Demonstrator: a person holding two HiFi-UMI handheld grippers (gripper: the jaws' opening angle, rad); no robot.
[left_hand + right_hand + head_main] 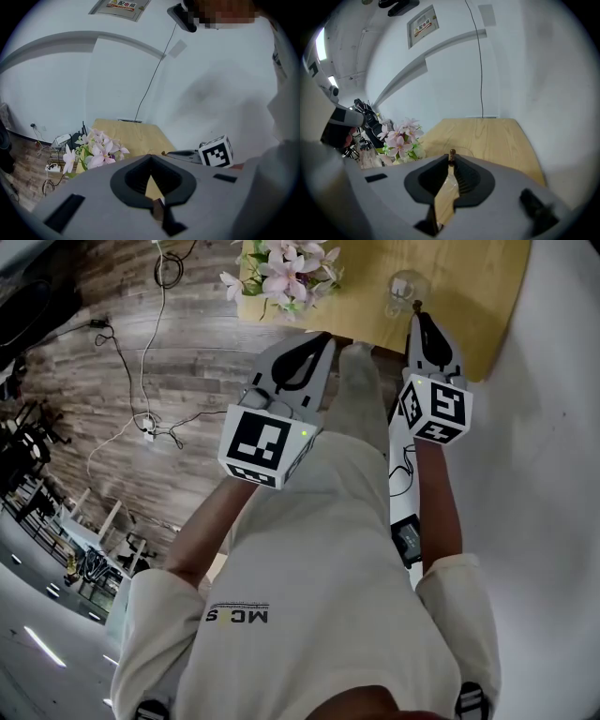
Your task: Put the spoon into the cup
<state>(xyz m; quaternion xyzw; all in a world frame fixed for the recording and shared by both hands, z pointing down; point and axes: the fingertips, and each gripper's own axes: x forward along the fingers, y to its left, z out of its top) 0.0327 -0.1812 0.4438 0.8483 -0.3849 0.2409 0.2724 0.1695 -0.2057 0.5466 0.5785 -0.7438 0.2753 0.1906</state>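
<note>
A clear glass cup (401,289) stands on the light wooden table (469,296) at the top of the head view. My right gripper (418,311) is shut on a pale wooden spoon (446,190), whose brown tip (451,153) pokes out past the jaws. That tip hovers just right of the cup, at the table's near edge. My left gripper (325,337) is shut with nothing visibly held, and sits off the table's near edge, below the flowers. In the left gripper view, my left gripper's (150,157) jaws meet at the tip.
A bunch of pink and white flowers (286,273) stands at the table's left corner. White wall runs along the right. Cables (141,418) trail over the wood-pattern floor at left. The person's torso and arms fill the lower head view.
</note>
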